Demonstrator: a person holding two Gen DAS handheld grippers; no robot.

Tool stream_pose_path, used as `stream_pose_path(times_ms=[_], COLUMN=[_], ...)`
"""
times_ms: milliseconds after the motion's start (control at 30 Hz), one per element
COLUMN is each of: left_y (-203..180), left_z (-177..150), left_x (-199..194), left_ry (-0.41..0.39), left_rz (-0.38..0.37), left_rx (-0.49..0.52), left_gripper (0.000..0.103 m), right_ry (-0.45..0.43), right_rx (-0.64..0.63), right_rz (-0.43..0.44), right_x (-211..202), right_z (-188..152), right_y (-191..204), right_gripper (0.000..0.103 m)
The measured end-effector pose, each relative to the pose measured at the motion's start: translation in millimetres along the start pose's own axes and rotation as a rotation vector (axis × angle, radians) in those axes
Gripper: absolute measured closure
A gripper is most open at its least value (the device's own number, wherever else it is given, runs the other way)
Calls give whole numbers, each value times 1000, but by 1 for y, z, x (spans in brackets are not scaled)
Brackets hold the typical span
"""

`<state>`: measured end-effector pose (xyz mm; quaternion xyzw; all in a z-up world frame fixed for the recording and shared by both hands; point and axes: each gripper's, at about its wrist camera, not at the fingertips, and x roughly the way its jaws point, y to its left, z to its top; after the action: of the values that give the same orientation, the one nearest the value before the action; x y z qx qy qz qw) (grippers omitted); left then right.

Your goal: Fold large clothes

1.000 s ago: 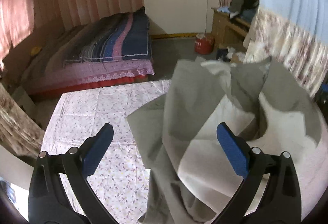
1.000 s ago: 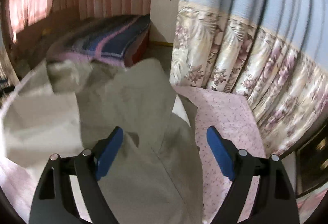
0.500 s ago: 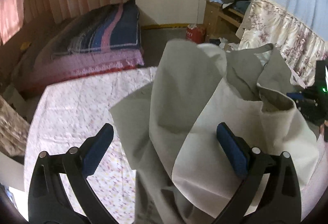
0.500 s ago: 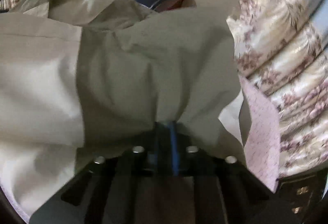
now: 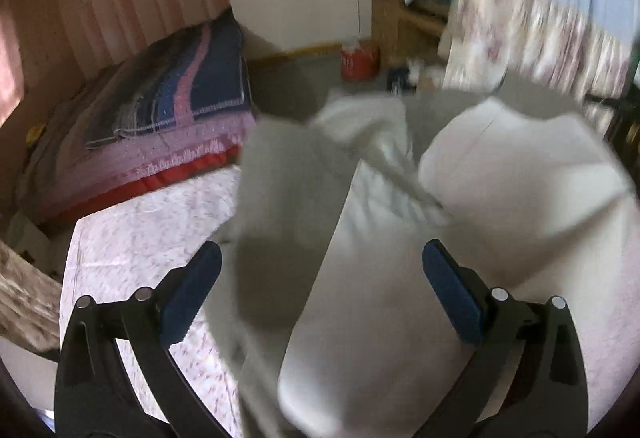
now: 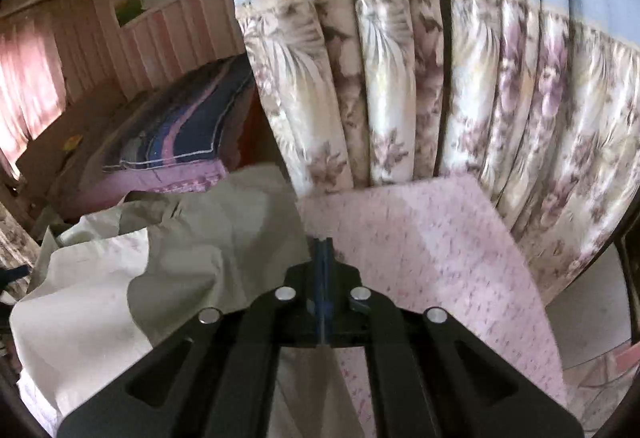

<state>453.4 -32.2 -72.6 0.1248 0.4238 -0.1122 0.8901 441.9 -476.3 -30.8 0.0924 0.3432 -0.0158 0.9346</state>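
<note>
Two tongs: right tongs [image 6: 322, 250] clamped on the garment [image 5: 400, 278] edge; left tongs [image 5: 320, 278] gaping, just narrowing, cloth between, unpinched, directly ahead.

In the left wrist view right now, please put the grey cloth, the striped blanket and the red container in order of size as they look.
1. Grey cloth, by far the largest, though it is also nearest the camera.
2. Striped blanket on the bed.
3. Red container on the floor, smallest and farthest.
</note>
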Motion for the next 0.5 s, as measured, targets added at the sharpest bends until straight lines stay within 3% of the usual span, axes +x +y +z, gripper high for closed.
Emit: stream_pose_path(times_ms=[67, 167, 300, 400, 433, 467, 500], left_y=[-6, -9, 16, 46, 53, 59, 61], left_z=[3, 5, 17, 28, 31, 32, 35], left_x=[31, 54, 19, -1, -3, -3, -1], left_ry=[99, 139, 21, -40, -43, -41, -35], left_rz=[-26, -9, -66, -130, -123, -117, -122], left_rx=[17, 33, -76, -183, -194, -199, -199], left_gripper=[63, 86, 96, 97, 98, 98, 98], right_ry=[8, 13, 15, 91, 170, 206, 226], right_rx=[-35, -113, -214, -267, -297, -314, -356], right_rz=[6, 33, 106, 136, 140, 130, 100], right_x=[0, -6, -18, -3, 13, 22, 32], right_z=[-2, -5, -8, -8, -11, -13, -17], right_y=[4, 18, 48, 68, 77, 82, 90], right_gripper=[103, 103, 100, 100, 79, 39, 28])
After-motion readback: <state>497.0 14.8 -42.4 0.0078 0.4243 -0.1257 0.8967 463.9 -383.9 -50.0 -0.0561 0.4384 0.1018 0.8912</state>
